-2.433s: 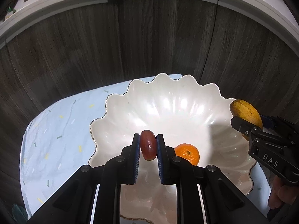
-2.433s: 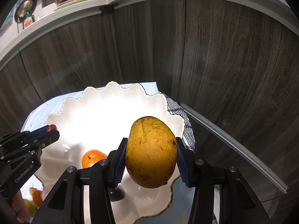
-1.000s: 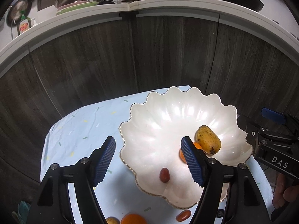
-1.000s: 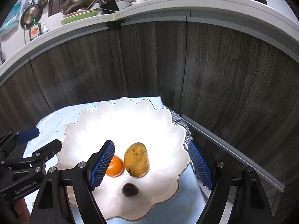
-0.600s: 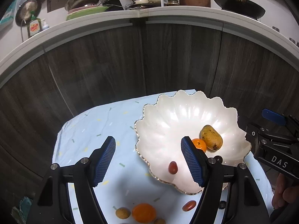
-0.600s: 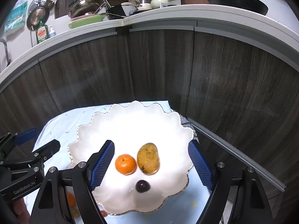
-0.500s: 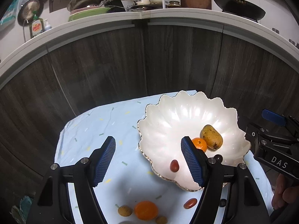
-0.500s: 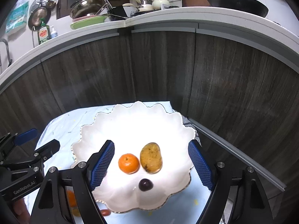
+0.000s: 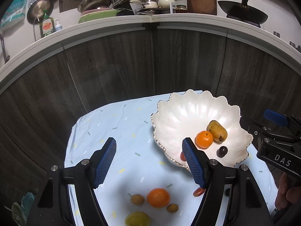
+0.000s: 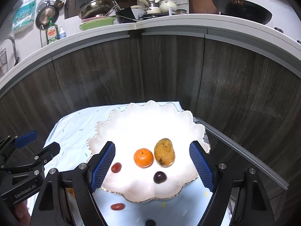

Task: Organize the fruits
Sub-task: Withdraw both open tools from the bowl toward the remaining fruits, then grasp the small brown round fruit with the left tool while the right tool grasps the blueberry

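A white scalloped bowl [image 9: 190,111] [image 10: 143,120] rests on a light blue cloth [image 9: 116,124]. Inside it lie a yellow mango [image 9: 217,130] [image 10: 164,155], a small orange [image 9: 204,139] [image 10: 143,157], a dark grape [image 9: 222,151] [image 10: 160,177] and a red date [image 10: 116,167]. Loose on the cloth nearer me are a bigger orange [image 9: 158,197], two small brown fruits [image 9: 137,199], a yellow-green fruit [image 9: 137,218] and a red date [image 9: 199,191] [image 10: 117,206]. My left gripper [image 9: 149,162] hangs open over the cloth left of the bowl. My right gripper [image 10: 152,166] hangs open above the bowl, holding nothing.
Dark wood cabinet fronts [image 9: 131,66] rise behind the cloth under a white counter edge [image 9: 150,18] crowded with pots and dishes. A grey rail [image 10: 244,150] runs along the right. A hand [image 9: 286,192] holds the right gripper at the right edge. A dark small fruit [image 10: 150,222] lies near the bottom.
Both grippers have let go of their fruit and pulled back and up from the bowl. The bowl looks smaller, and the loose fruits on the cloth have come into the left wrist view.
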Demonstrator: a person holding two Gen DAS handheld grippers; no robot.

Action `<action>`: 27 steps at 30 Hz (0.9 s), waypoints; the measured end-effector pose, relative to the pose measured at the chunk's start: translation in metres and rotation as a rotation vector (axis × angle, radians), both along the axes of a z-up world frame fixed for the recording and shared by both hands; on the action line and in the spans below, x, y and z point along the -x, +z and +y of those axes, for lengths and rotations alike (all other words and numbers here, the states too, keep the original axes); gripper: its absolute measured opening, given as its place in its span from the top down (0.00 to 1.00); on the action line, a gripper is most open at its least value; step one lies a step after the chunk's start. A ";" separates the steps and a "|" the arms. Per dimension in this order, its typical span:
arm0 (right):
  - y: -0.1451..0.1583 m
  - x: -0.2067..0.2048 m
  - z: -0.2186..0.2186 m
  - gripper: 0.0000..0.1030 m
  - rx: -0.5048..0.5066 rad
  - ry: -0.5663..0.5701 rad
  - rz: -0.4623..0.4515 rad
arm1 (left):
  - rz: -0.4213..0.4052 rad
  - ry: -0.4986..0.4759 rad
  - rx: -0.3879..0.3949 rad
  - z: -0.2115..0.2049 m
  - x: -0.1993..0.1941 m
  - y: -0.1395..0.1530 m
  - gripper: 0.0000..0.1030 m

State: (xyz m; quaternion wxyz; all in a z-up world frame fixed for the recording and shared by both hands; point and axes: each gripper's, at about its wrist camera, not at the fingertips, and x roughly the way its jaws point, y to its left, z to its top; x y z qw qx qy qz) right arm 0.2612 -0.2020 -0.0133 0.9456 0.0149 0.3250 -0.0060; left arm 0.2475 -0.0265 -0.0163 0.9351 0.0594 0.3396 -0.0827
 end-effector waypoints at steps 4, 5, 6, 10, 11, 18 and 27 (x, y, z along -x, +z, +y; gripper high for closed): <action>-0.001 0.008 0.008 0.21 -0.001 0.014 -0.002 | -0.008 0.014 0.000 0.010 0.011 0.000 0.30; -0.001 0.010 0.009 0.21 -0.001 0.017 -0.002 | -0.009 0.018 0.002 0.012 0.013 0.000 0.30; -0.001 0.011 0.011 0.21 -0.001 0.020 -0.002 | -0.009 0.022 0.002 0.014 0.015 -0.001 0.30; -0.004 0.018 0.016 0.21 -0.003 0.030 0.000 | -0.014 0.037 -0.004 0.020 0.025 -0.004 0.30; -0.005 0.020 0.017 0.21 -0.004 0.031 0.001 | -0.013 0.039 -0.007 0.021 0.028 -0.005 0.30; -0.013 0.029 0.021 0.21 -0.009 0.037 0.016 | 0.011 0.050 -0.002 0.026 0.038 -0.015 0.30; -0.024 0.043 0.016 0.21 0.001 0.030 0.031 | 0.036 0.038 0.003 0.022 0.051 -0.029 0.30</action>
